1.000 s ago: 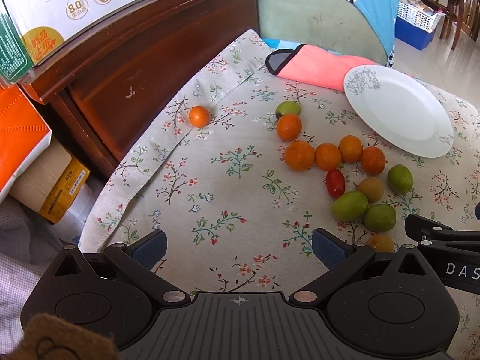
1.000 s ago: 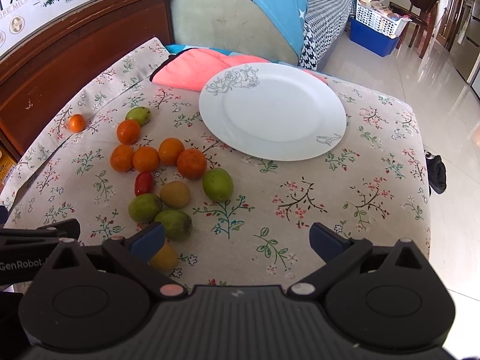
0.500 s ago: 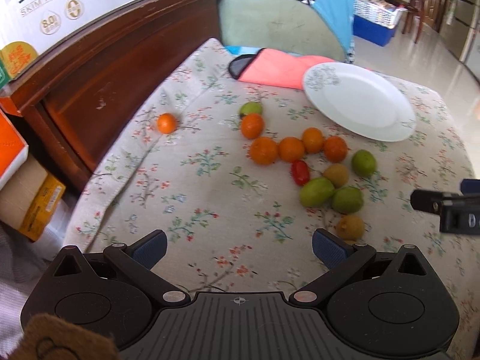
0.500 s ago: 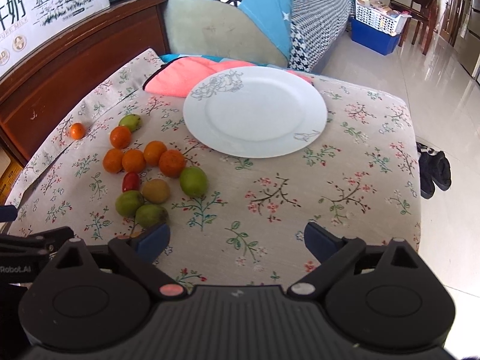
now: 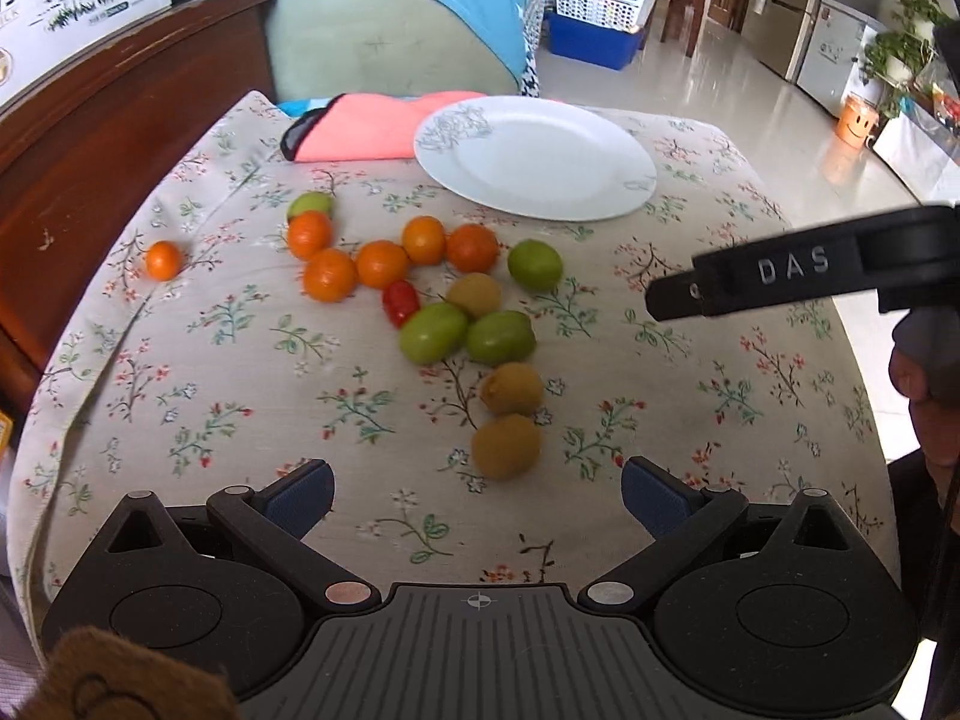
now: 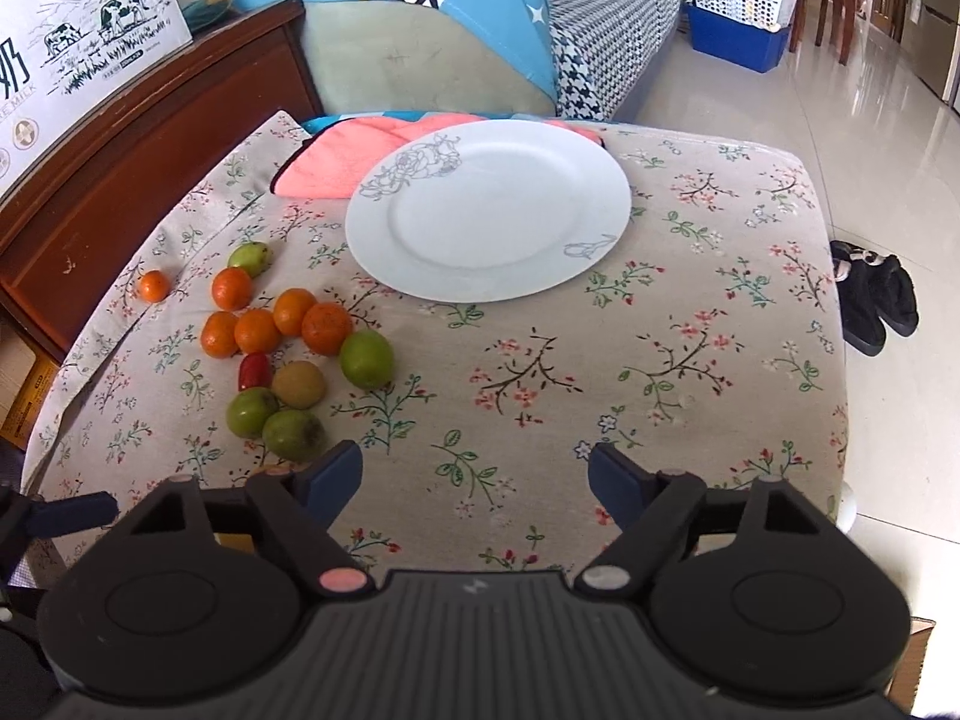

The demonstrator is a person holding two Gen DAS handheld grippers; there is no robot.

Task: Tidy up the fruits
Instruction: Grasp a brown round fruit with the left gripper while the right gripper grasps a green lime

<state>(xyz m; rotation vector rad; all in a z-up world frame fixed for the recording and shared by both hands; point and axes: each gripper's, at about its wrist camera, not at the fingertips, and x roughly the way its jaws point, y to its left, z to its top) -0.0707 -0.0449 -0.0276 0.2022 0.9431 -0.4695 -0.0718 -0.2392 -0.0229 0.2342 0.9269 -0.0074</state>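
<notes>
Left gripper (image 5: 477, 492) has its blue pads spread wide w/ nothing between them, just floral tablecloth (image 5: 240, 372). Right gripper (image 6: 474, 474) is also apart and empty, its jaws have just been closing in a bit, only cloth between them.

Fruit pile sits ahead of the left fingers: two brown fuzzy kiwis (image 5: 509, 420) nearest, just ahead and a bit right of centre, then a pair of green plum-like fruits (image 5: 465, 333), a small red tomato (image 5: 400, 302), a cluster of small orange tangerines (image 5: 384, 258), and one lone tangerine (image 5: 163, 260) off to the far left near the dark wooden cabinet (image 5: 90, 168). White round plate w/ grey flower print (image 5: 534, 156) is empty, beyond the fruit, partly over a pink folded cloth (image 5: 360, 129).

Right cam sees the pile off to the left of its fingers; the nearest kiwis are mostly hidden behind its left finger (image 6: 330, 471). It does show black shoes (image 6: 876, 300) on the floor to the right, which left cam doesn't. Left cam shows the right gripper's black arm marked "DAS" (image 5: 798, 270) and a hand (image 5: 930, 396) at the right edge.
</notes>
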